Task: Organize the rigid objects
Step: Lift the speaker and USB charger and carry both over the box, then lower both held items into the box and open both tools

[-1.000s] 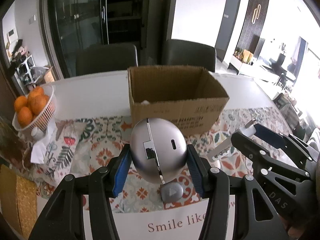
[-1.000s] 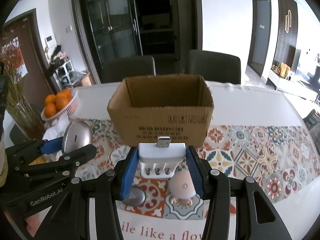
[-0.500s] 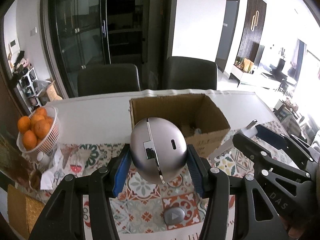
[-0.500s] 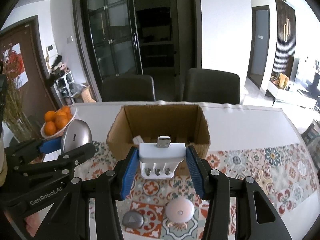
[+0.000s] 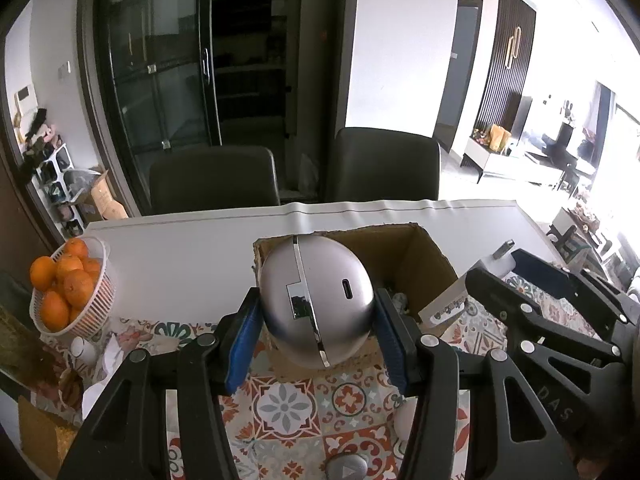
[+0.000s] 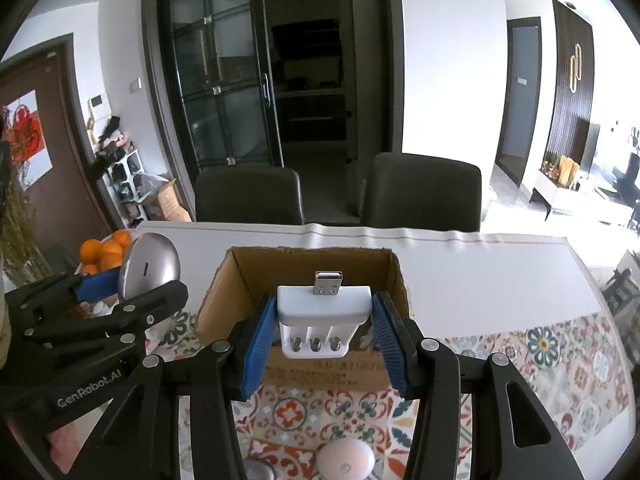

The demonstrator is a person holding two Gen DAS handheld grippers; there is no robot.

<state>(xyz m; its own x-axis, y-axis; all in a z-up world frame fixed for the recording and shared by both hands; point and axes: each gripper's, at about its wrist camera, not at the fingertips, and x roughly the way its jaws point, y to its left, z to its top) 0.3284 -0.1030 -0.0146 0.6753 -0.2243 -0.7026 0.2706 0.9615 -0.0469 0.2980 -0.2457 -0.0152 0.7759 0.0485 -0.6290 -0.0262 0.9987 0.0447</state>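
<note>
My left gripper is shut on a silver egg-shaped device, held in the air in front of the open cardboard box. In the right wrist view my right gripper is shut on a white battery charger with a USB plug, held over the near wall of the same box. The left gripper with the silver device shows at the left of that view. Small items lie inside the box, mostly hidden.
On the patterned table runner below lie a round white gadget and a grey oval remote. A white basket of oranges stands at the left. Two dark chairs stand behind the white table.
Both grippers rose and moved forward toward the box with their objects still held. The box now looks lower and closer, its inside more visible.
</note>
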